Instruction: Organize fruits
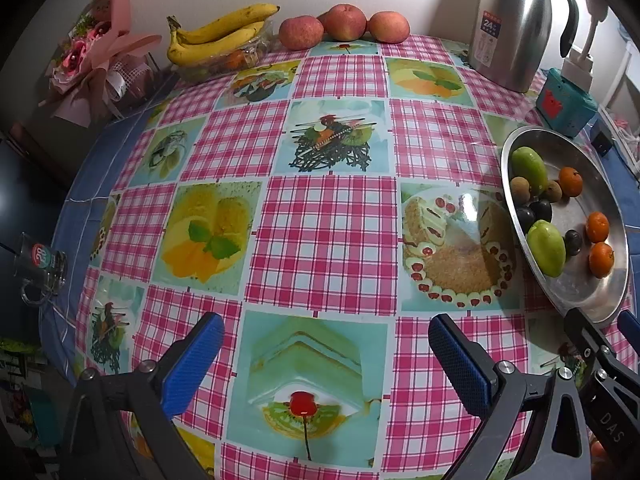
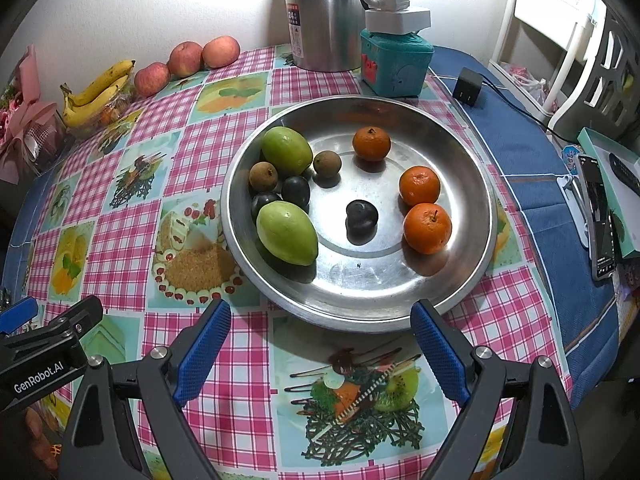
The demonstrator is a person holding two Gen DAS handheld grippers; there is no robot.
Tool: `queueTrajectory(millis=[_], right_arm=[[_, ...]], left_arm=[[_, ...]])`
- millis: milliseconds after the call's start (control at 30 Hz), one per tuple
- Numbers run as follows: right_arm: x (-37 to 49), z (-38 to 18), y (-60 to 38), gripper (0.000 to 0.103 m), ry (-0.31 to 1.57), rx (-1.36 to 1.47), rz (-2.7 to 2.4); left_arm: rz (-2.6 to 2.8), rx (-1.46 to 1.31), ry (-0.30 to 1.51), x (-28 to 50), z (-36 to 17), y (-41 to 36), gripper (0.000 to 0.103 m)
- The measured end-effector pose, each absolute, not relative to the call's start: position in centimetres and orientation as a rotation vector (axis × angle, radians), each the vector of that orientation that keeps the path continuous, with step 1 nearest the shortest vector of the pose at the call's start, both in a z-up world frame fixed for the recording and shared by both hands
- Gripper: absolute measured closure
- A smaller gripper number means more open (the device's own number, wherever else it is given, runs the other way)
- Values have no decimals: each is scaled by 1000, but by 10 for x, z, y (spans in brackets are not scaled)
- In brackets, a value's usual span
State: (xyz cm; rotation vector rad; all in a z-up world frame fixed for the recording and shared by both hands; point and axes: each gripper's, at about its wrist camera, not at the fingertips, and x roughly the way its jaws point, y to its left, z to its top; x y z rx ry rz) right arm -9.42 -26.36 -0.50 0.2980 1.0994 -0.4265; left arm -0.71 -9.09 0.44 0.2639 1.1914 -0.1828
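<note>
A round steel tray (image 2: 460,280) (image 1: 592,300) holds mixed fruit: two green fruits (image 2: 286,233) (image 1: 546,247), three small oranges (image 2: 427,228) (image 1: 601,259), three dark plums (image 2: 361,218) and two brown longans (image 2: 263,176). Three apples (image 1: 301,32) (image 2: 151,79) and a bunch of bananas (image 1: 212,38) (image 2: 94,94) lie at the table's far edge. My right gripper (image 2: 320,354) is open and empty just in front of the tray. My left gripper (image 1: 324,364) is open and empty over the tablecloth, left of the tray.
A steel thermos (image 1: 514,24) (image 2: 326,12) and a teal box (image 2: 394,60) stand behind the tray. A bouquet (image 1: 94,54) sits at far left, a glass mug (image 1: 38,270) at the left edge. A phone (image 2: 598,220) and charger (image 2: 468,86) lie right.
</note>
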Motion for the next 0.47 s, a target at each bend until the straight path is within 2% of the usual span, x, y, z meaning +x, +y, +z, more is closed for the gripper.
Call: queueTrajectory(millis=[467], right_arm=[[-93, -7, -260, 11, 1103, 294, -425]], left_arm=[[-187, 264, 1183, -8, 6, -91, 0]])
